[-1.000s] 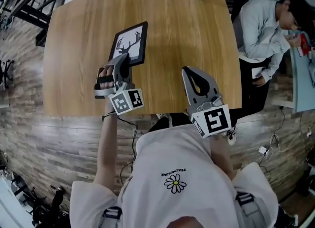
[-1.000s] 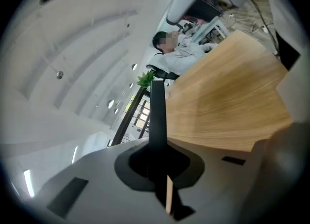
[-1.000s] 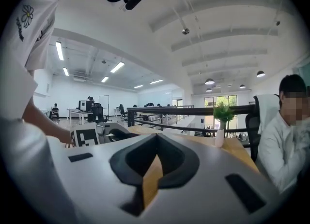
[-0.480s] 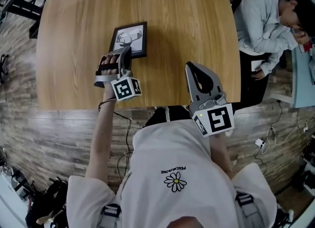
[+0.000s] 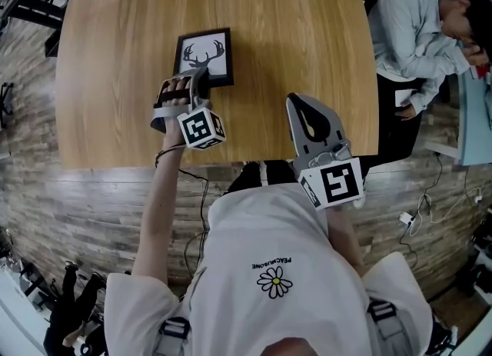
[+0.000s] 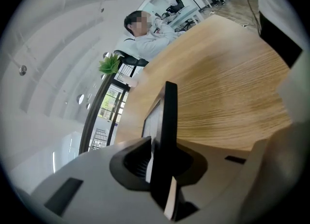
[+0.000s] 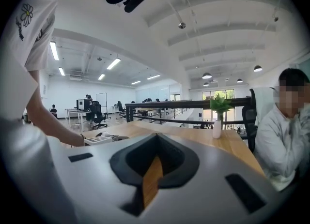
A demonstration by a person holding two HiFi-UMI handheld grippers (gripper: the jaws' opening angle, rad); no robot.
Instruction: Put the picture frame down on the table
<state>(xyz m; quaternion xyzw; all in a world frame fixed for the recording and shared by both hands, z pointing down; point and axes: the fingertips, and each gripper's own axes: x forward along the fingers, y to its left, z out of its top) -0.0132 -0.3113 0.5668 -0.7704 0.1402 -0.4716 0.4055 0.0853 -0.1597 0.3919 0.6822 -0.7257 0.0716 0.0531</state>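
The left gripper [image 5: 194,81] is clamped on the near edge of the picture frame [image 5: 204,58], which seems to lie flat on the table [image 5: 307,47], left of centre. The right gripper [image 5: 302,108], jaws together and empty, hovers above the near edge.

**Surface finishes.** Your tabletop [image 5: 307,47] is pale wood with a fine straight grain and a soft satin sheen. The picture frame [image 5: 204,58] has a matt black moulding around a smooth white print. Your left gripper [image 6: 163,150] and right gripper [image 7: 152,170] have smooth, matt grey plastic shells, with a darker matt lining at the fingers [image 7: 121,159]. Each marker cube has flat black-and-white printed faces. The floor [image 5: 100,193] shows grey, weathered-looking wood planks. Your shirt [image 5: 284,247] is plain white matt cloth with a small printed daisy.
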